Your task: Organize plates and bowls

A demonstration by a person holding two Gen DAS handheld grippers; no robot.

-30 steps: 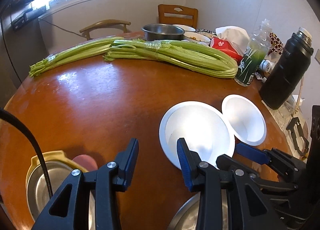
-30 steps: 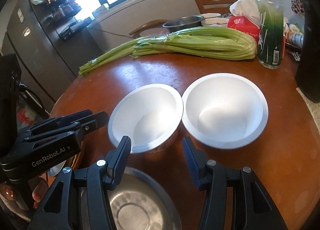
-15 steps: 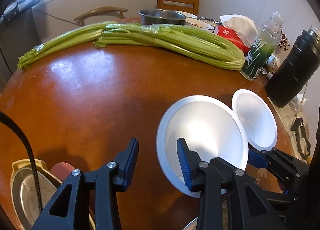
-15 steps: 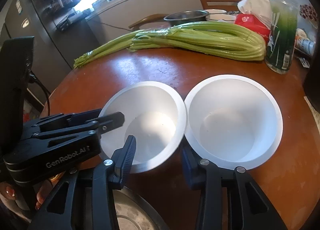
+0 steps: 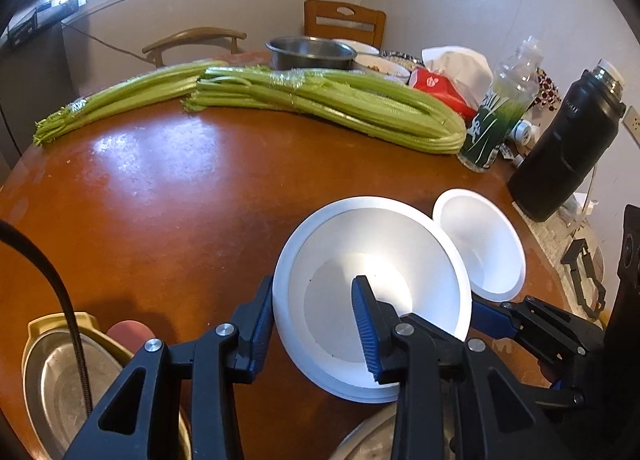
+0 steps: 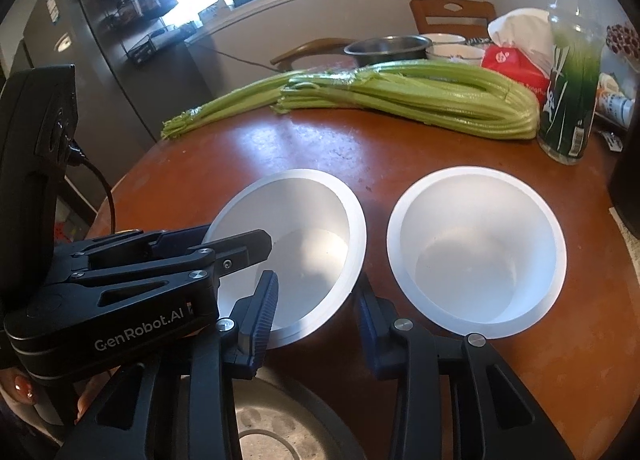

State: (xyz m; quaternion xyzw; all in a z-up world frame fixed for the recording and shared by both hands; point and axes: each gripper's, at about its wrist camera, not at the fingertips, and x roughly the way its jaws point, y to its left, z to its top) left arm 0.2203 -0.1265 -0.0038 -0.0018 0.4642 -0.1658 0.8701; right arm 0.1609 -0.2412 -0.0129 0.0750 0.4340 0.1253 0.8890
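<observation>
Both tools, left tool (image 5: 314, 324) and right tool (image 6: 316, 316), pinch the rim of the same white bowl (image 6: 304, 244), 1 of 2 near the worktop (image 5: 168, 195) front edge; it looks light, thin and crushable.

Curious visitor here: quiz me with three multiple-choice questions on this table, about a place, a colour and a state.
1. Where is the celery? A in a bowl; B on the table, behind the near white bowl; C on a chair.
2. The tall flask is: A red; B white; C black.
3. The left gripper has its fingers: A straddling the near white bowl's rim; B around the bottle; C over bare table.
Answers: B, it lies across the table top; C, its body is black; A, one finger is inside, one outside.
</observation>
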